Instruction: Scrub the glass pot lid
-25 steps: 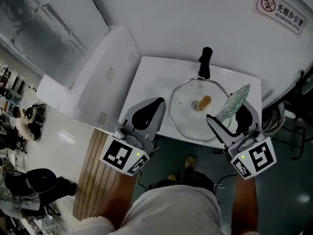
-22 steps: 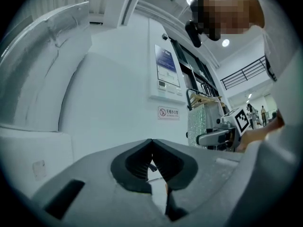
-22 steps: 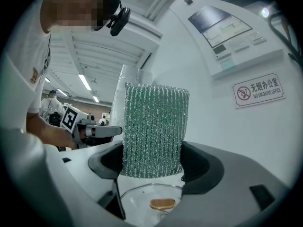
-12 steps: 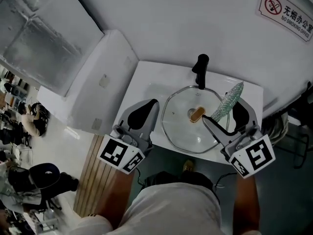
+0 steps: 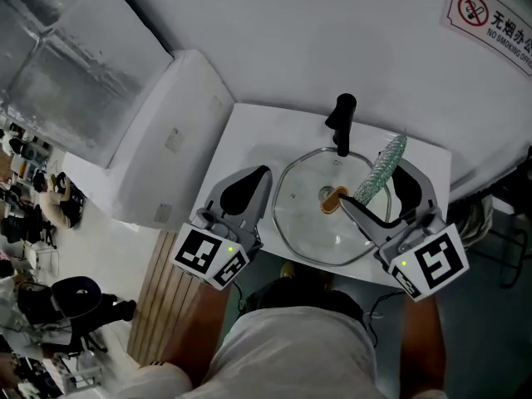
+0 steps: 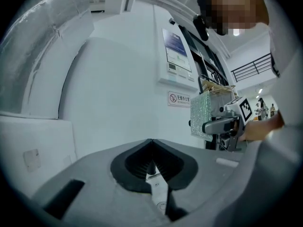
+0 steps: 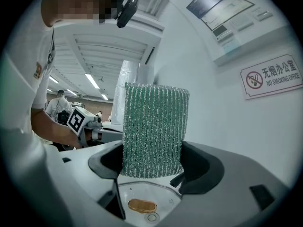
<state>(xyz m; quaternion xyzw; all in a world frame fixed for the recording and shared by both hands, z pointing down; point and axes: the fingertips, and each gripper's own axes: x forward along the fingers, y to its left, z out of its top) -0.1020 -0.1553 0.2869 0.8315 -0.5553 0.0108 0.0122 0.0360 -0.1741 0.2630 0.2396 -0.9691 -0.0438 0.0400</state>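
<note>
The glass pot lid [image 5: 326, 223] lies flat in a white sink [image 5: 253, 127] set against a white wall, its tan knob [image 5: 331, 199] facing up near the middle. A black faucet [image 5: 341, 121] stands at the back of the sink, and its spout reaches over the lid's far edge. The right tongs [image 7: 152, 164] are clamped on a glittery green scrubbing pad [image 7: 154, 129]. The two dark pads grip its lower sides, and most of the pad stands up clear of the tips. From the head view this pad slants away toward the wall, over the right half of the lid and just right of the faucet. In the right gripper view the lid's glass and knob show below the pad's bottom edge, between the two arms of the tongs. Whether the pad touches the glass cannot be told. The left tongs [image 6: 151, 145] are closed tip to tip with nothing between them. They are held level over the left side of the sink, just beside the lid's left rim, and contact with it cannot be made out. A marker cube [image 5: 208, 258] sits at the near end of the left tongs and another [image 5: 431, 262] on the right. A no-smoking sign [image 5: 492, 23] is fixed to the wall above and to the right of the sink.
</note>
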